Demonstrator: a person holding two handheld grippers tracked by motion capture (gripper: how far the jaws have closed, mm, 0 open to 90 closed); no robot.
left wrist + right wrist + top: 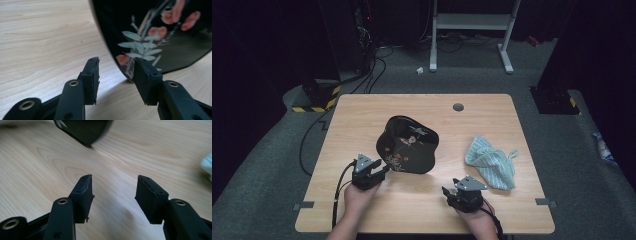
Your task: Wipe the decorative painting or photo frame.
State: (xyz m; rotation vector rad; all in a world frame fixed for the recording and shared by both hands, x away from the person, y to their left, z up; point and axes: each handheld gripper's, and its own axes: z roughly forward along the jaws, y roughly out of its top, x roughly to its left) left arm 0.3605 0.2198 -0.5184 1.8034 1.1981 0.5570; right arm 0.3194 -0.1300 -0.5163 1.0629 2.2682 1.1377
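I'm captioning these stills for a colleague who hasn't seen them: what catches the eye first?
The black lacquered plate with painted flowers, mid-table and seemingly tilted up, with the open left gripper at its near edge. Next, the pale green cloth crumpled to its right, beyond the open right gripper.

The black tray [83, 130] runs off the top edge in the right gripper view, its rim blurred. Right of it, the cloth [207, 165] is cut to a pale sliver. In the left gripper view, the tray's floral pattern smears near the top.
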